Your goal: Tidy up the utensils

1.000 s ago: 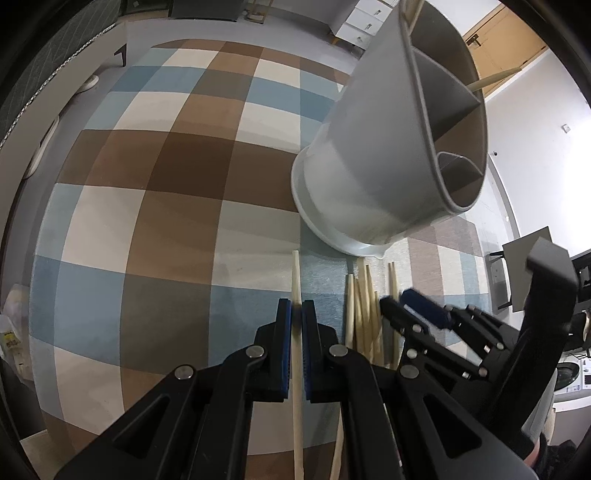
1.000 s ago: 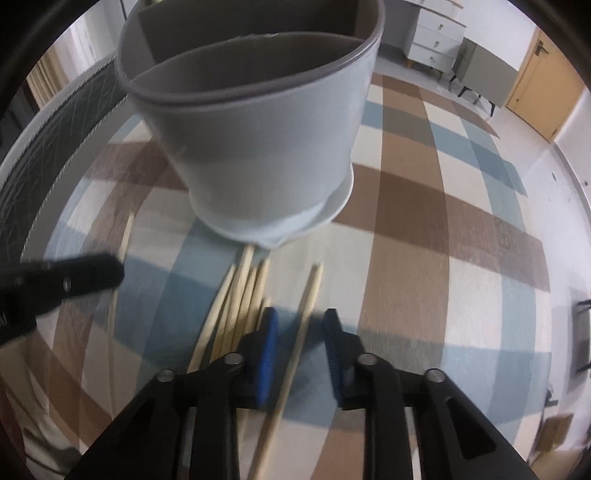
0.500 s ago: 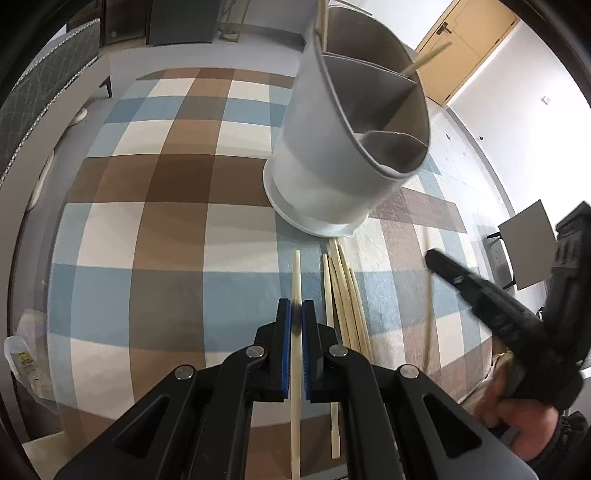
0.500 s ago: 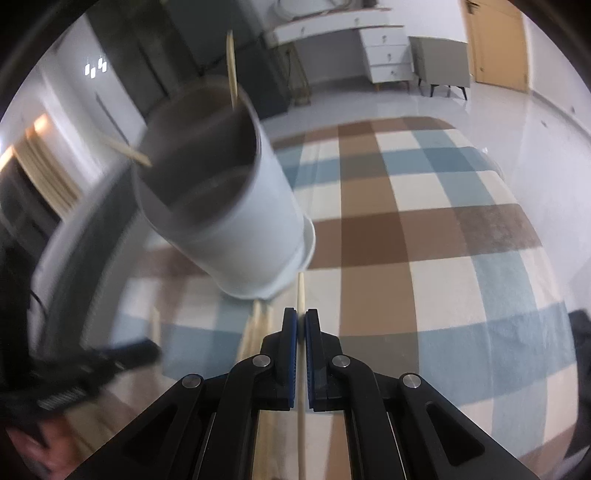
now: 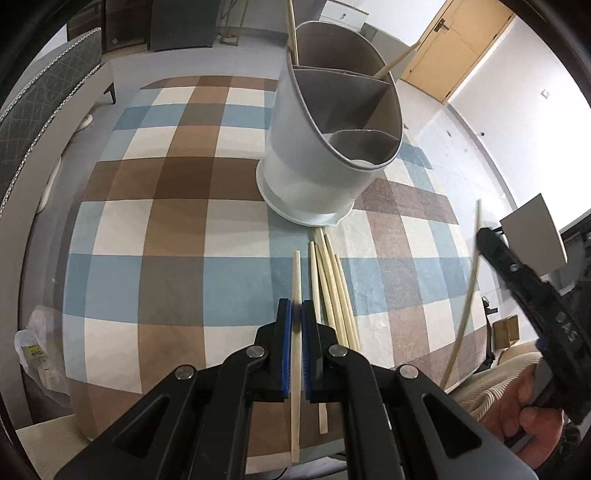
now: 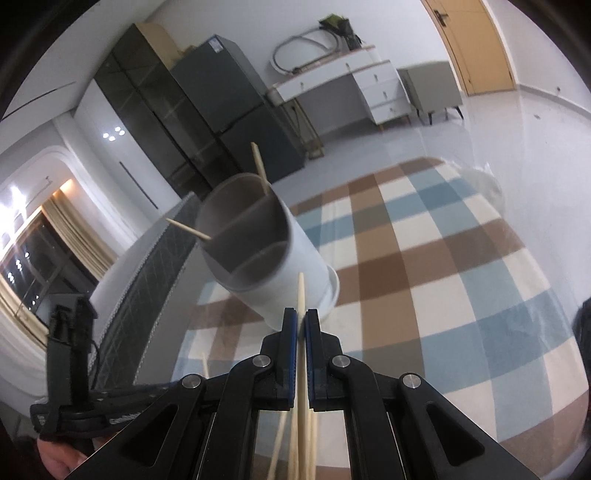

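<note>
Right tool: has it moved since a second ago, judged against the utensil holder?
Yes. The right tool, shut on a chopstick, has risen and tilted up: the grey utensil holder now sits lower and smaller in its view, with the room beyond showing.

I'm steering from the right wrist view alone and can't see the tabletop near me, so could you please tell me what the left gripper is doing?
Observer: The left gripper is shut on a chopstick, seen in the left wrist view.
Operator: Thank you. Are any chopsticks left on the table?
Observer: Yes, a loose bundle of chopsticks lies on the checked cloth, just in front of the grey holder.
Operator: Which compartments of the holder are free?
Observer: The small front compartment shows no chopsticks; the two standing chopsticks lean out of the rearmost one.
</note>
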Demonstrator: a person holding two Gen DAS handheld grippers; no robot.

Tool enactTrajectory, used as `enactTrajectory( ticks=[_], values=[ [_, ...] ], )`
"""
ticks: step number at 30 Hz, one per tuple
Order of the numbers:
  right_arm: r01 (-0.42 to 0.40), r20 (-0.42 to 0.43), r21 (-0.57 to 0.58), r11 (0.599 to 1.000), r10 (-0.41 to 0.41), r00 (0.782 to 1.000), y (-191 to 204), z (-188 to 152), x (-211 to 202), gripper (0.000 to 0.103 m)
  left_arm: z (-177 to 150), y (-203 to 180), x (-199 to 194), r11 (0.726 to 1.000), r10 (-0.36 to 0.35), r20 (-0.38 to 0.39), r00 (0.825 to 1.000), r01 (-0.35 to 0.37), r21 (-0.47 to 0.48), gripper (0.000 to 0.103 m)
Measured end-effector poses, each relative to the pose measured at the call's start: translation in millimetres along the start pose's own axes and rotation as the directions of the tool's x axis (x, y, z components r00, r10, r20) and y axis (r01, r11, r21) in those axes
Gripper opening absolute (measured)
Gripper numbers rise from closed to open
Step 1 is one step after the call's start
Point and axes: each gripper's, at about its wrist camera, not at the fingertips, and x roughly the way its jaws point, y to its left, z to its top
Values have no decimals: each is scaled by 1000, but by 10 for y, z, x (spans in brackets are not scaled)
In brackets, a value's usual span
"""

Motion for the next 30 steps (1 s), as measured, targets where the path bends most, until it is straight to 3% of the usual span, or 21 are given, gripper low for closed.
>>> enactTrajectory(
  ticks=[17, 24, 30],
  values=[
    [-16, 97, -80, 997, 24, 995, 235, 206, -79, 4, 269, -21, -325, 996, -77, -12, 997, 78, 46, 0],
    [-13, 59, -56, 998, 16, 998, 144, 134, 58, 4, 250, 73, -76, 997, -62, -63, 996, 65, 38, 0],
    [-6, 49, -59, 998, 9, 999, 100, 112, 102, 4, 209, 112, 246, 999, -7, -133, 991, 12, 40, 0]
  ],
)
